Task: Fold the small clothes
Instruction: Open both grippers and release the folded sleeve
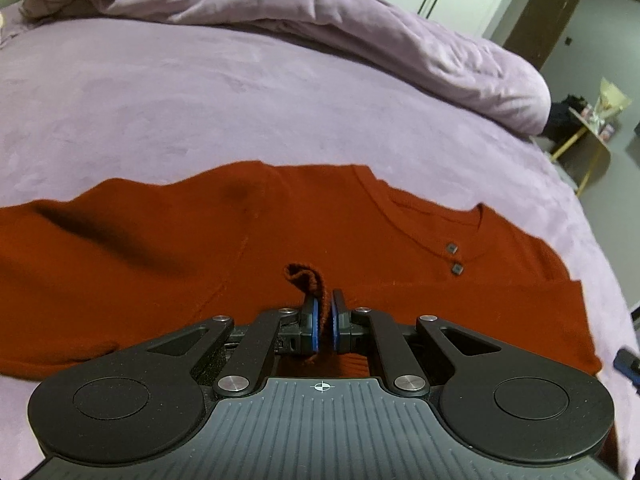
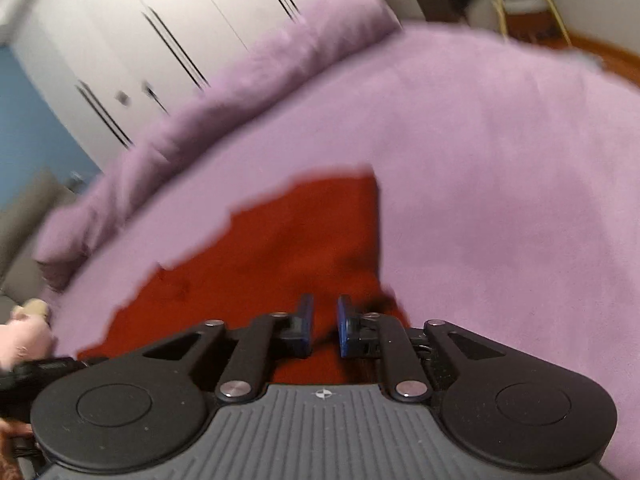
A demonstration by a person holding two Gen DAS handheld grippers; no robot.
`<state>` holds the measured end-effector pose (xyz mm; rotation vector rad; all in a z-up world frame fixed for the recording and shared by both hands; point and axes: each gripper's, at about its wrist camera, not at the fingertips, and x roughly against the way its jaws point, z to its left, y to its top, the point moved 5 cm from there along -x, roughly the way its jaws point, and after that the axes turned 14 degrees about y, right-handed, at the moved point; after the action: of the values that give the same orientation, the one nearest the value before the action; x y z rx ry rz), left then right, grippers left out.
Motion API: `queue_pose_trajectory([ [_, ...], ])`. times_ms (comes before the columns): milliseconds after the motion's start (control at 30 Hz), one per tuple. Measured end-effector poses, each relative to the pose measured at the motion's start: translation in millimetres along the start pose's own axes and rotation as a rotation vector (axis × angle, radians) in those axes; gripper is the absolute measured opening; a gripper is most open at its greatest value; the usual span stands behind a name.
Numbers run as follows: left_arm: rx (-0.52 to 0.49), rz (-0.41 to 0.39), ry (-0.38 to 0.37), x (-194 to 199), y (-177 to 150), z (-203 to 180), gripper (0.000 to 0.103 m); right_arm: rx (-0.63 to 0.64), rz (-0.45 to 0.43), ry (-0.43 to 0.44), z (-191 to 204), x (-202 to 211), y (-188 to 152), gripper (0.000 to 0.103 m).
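A rust-red knit sweater [image 1: 160, 264] lies spread flat on the purple bed [image 1: 200, 112], its neckline with two small dark buttons [image 1: 452, 248] to the right. My left gripper [image 1: 324, 312] is shut on a bunched bit of the sweater's knit, likely a sleeve cuff [image 1: 306, 278], which loops up just ahead of the blue pads. In the blurred right wrist view the same sweater [image 2: 260, 264] lies under my right gripper [image 2: 324, 322]. Its jaws stand apart, with nothing pinched between the blue pads. A straight edge of the sweater runs just right of them.
A crumpled purple duvet [image 1: 300, 16] is heaped along the far side of the bed. White wardrobe doors [image 2: 160, 40] stand behind it. A small side table [image 1: 592, 132] sits past the bed's right edge. A pink soft toy [image 2: 20, 336] lies at the left.
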<state>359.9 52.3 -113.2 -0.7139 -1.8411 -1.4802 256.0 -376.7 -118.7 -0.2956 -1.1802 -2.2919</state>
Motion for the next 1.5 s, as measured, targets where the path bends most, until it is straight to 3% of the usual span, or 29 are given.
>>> queue_pose_trajectory([
  [33,0.001,-0.009,-0.004,1,2,0,0.008,0.031,-0.028,-0.02,1,3,6,0.043],
  [67,0.001,-0.017,-0.008,3,4,-1,0.008,0.058,-0.04,-0.053,1,0,12,0.064],
  [100,0.003,-0.029,-0.014,5,6,-2,0.008,0.079,-0.027,-0.087,0,-11,17,0.067],
  [267,-0.02,-0.08,-0.027,15,14,-9,0.008,0.164,0.124,-0.144,3,-76,21,0.057],
  [367,-0.034,-0.125,-0.044,20,20,-12,0.008,0.261,0.163,-0.235,4,-102,17,0.031],
  [400,-0.032,-0.141,-0.051,20,23,-12,0.008,0.267,0.155,-0.25,4,-104,16,0.007],
  [567,-0.058,-0.173,-0.057,11,27,-21,0.008,0.304,0.018,-0.292,0,-84,21,0.007],
  [633,-0.086,-0.124,0.01,-5,20,-23,0.01,0.293,-0.003,-0.326,-8,-82,18,0.008],
  [667,-0.1,-0.09,0.051,-12,16,-22,0.013,0.28,0.009,-0.337,-14,-85,15,0.009],
  [733,-0.118,-0.048,0.143,-18,9,-18,0.019,0.279,0.027,-0.362,-19,-87,12,0.021],
  [833,-0.118,-0.113,0.14,-2,5,-20,0.037,0.291,-0.033,-0.392,-3,-70,17,0.024],
  [900,-0.096,-0.142,0.085,6,7,-32,0.049,0.299,-0.072,-0.31,12,-68,18,0.025],
  [933,-0.095,-0.143,0.048,7,7,-42,0.054,0.308,-0.049,-0.234,23,-72,13,0.025],
  [1000,-0.125,-0.132,0.016,-1,6,-60,0.056,0.331,0.063,-0.07,46,-92,-8,0.022],
  [1067,-0.193,-0.107,0.04,-17,-1,-75,0.056,0.376,0.151,-0.017,59,-111,-28,0.022],
  [1167,-0.241,-0.09,0.137,-42,-10,-73,0.059,0.482,0.18,-0.116,49,-127,-42,0.018],
  [1200,-0.247,-0.114,0.139,-43,-9,-70,0.062,0.493,0.159,-0.144,40,-126,-39,0.001],
  [1233,-0.253,-0.121,0.152,-45,-7,-67,0.068,0.472,0.141,-0.168,31,-123,-32,0.0],
  [1333,-0.226,-0.117,0.183,-52,-3,-54,0.072,0.435,0.092,-0.208,9,-114,-12,0.0],
  [1400,-0.182,-0.096,0.181,-53,0,-45,0.072,0.458,0.078,-0.281,4,-110,-4,0.0],
  [1500,-0.175,-0.087,0.192,-41,-3,-40,0.067,0.442,0.099,-0.284,11,-99,-6,0.001],
])
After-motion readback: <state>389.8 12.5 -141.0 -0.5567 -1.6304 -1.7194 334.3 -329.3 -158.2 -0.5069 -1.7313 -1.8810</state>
